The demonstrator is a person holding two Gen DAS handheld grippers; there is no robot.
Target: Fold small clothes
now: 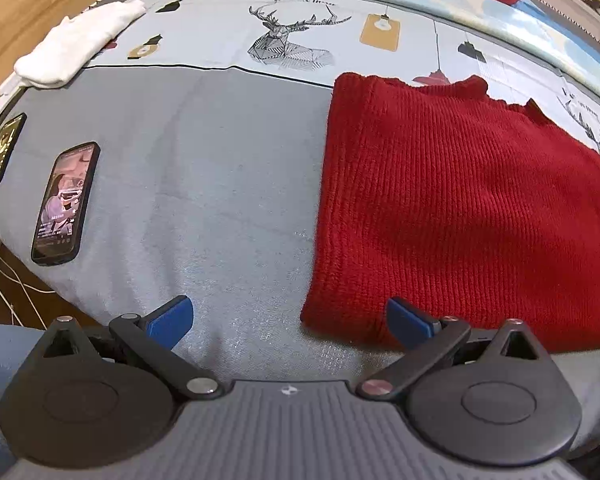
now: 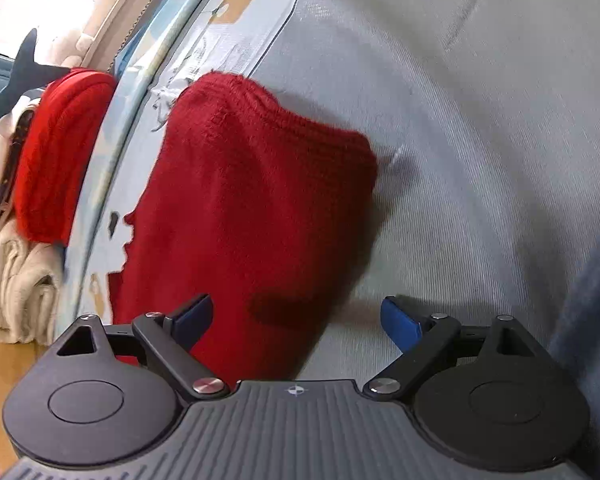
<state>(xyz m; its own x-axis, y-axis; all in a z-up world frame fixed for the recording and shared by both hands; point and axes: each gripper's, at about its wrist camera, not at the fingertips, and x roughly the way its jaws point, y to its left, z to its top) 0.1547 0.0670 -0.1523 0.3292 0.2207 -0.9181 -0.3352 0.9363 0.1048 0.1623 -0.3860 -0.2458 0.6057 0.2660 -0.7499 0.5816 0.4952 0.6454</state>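
Knitwear, red: one ribbed sweater (image 1: 460, 208), folded into a flat rectangle and lying on a grey bedspread (image 1: 204, 168). Left gripper (image 1: 290, 320): jaws wide apart, nothing between the pads; the sweater's near corner lies just ahead of the gap, and the blue fingertip (image 1: 408, 322) on the picture's right stands over the knit, though contact cannot be told. Right gripper (image 2: 296, 318): jaws likewise spread wide and clamped on nothing; the same sweater (image 2: 240, 208) runs ahead of the gap, its lower edge passing between the fingers, with the dark fingertip (image 2: 192, 318) on the picture's left over the fabric and the blue one over bare bedspread. Phone, black case (image 1: 66, 204), screen lit, flat on the bedspread well to the left of the left jaws. Second phone (image 1: 2, 152), farther left at the bed's edge, with a white cable attached. White folded garment (image 1: 76, 44), far ahead and left of the left jaws. Second red knit (image 2: 56, 156), far ahead and left of the right jaws, beyond the bed's edge, above folded cream cloth (image 2: 16, 280).
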